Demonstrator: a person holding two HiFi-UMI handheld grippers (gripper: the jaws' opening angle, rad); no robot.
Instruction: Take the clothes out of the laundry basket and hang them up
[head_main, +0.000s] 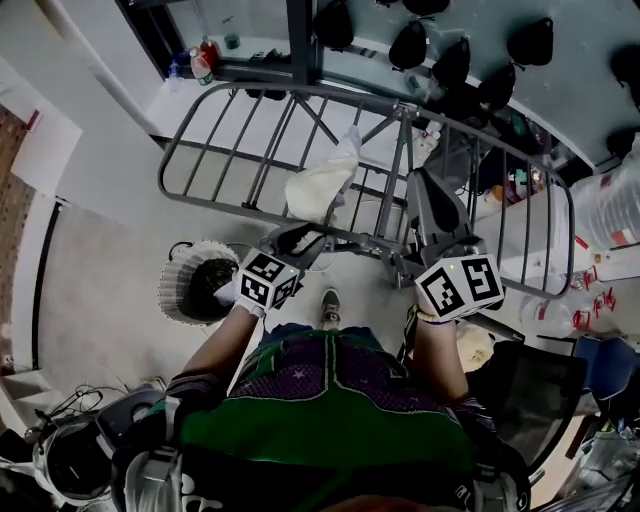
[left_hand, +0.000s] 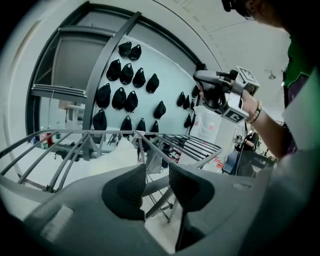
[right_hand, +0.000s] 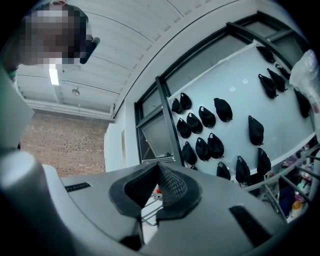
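Rack (head_main: 300, 94) standing far, opened for hanging. Basket (head_main: 172, 290) sitting near-left on floor, within reach, dark load inside. White cloth (head_main: 325, 182) draping over rack bar. Left gripper (left_hand: 157, 175) fingers standing apart, empty; right gripper (right_hand: 158, 172) fingers pressing together, empty.

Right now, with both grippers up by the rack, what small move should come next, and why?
Probably lower the left gripper toward the laundry basket on the floor to the person's left. Its jaws stand apart with nothing between them, the right gripper is shut and empty, a white cloth already hangs on the drying rack, and something dark seems to remain in the basket.
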